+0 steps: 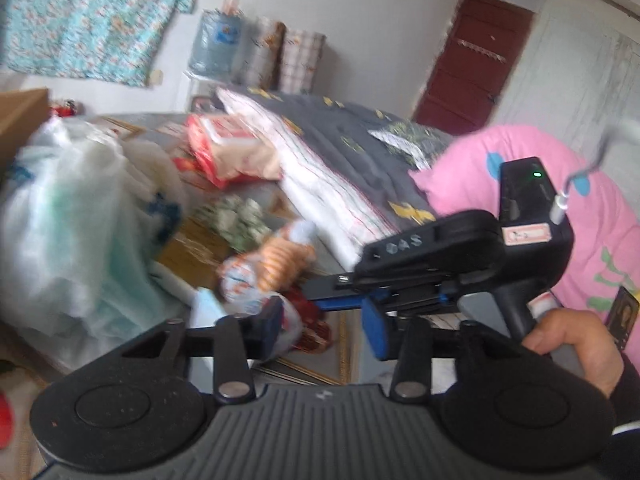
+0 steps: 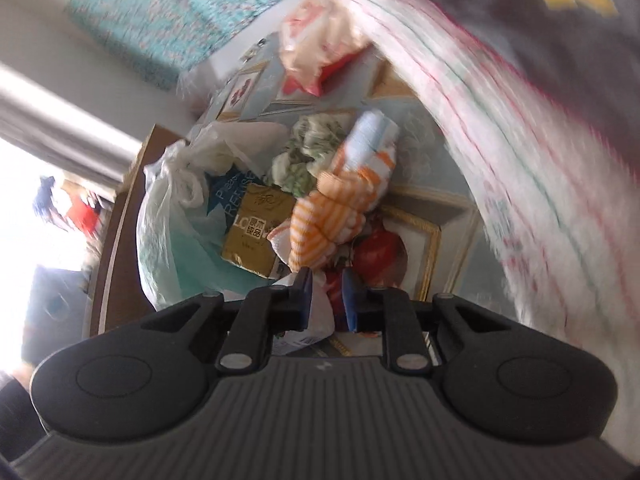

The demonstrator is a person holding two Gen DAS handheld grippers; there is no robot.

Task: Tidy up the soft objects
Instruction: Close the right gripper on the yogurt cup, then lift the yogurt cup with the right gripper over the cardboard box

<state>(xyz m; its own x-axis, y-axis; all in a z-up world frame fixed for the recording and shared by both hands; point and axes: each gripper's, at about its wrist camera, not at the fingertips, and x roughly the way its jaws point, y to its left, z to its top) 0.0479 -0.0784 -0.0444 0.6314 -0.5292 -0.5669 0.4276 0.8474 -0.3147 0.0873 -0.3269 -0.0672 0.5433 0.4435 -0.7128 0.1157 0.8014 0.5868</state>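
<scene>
— Orange-striped towel (image 2: 332, 216) lying rolled on the cluttered bed, with a blue-and-white cloth (image 2: 374, 136) tucked at its top end, just beside a gold box (image 2: 256, 232).
— And the tongs?
— Right gripper (image 2: 326, 300) narrow, just in front of the towel, with white plastic (image 2: 320, 312) showing in the gap; cannot tell if pinched. Left gripper (image 1: 326, 328) partly apart, nothing pressed.
— Around them?
— White plastic bag (image 1: 60, 216) to one side, folded quilt (image 1: 340, 168) on the other, pink pillow (image 1: 540, 184) behind a hand (image 1: 576, 344).

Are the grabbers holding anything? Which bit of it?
The left gripper is open and holds nothing. A fold of white plastic bag sits between the right gripper fingers, but whether it is pinched cannot be told.
</scene>
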